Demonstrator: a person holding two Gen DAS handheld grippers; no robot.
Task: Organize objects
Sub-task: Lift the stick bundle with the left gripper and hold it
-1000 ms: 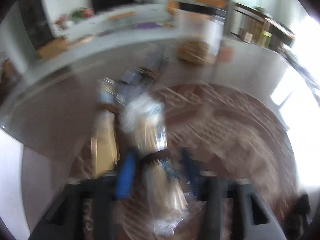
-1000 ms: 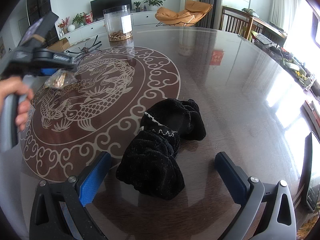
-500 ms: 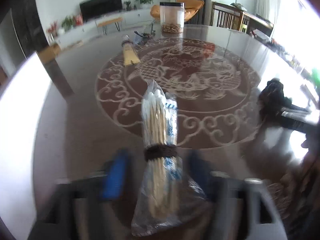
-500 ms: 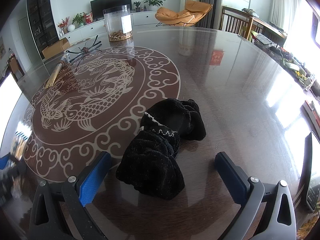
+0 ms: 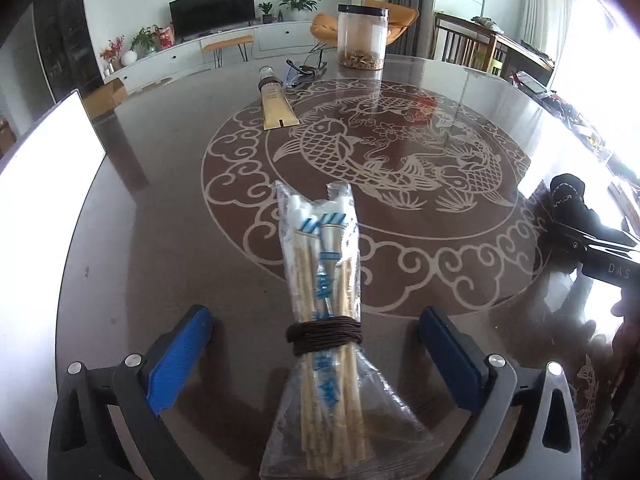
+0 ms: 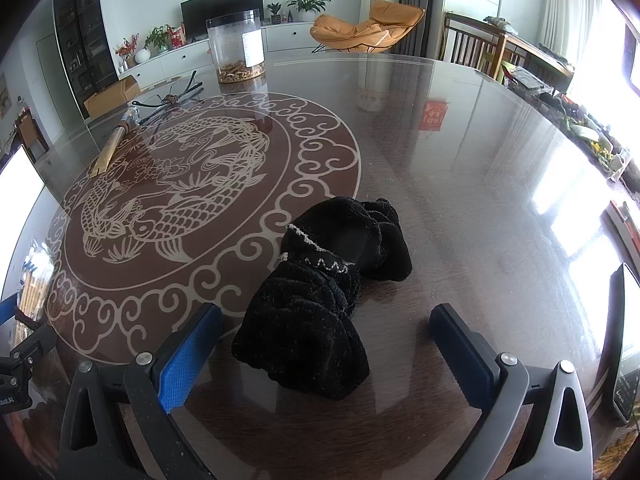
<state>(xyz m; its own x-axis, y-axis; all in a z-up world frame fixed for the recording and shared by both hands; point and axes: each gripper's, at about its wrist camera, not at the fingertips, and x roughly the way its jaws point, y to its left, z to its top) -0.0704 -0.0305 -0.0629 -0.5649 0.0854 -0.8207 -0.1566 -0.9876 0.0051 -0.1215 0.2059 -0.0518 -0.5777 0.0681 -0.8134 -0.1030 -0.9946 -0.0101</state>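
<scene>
Swab bag (image 5: 324,320) btwn open claw (image 5: 316,352)

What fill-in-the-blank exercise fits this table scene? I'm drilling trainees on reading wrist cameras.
1. The bag of wooden sticks is tied with a dark ____.
2. The left gripper is ____ around the bag.
3. Between the open right gripper's fingers lies a ____ fuzzy cloth.
4. The clear jar stands ____ on the table.

Missing: cord; open; black; upright
</scene>
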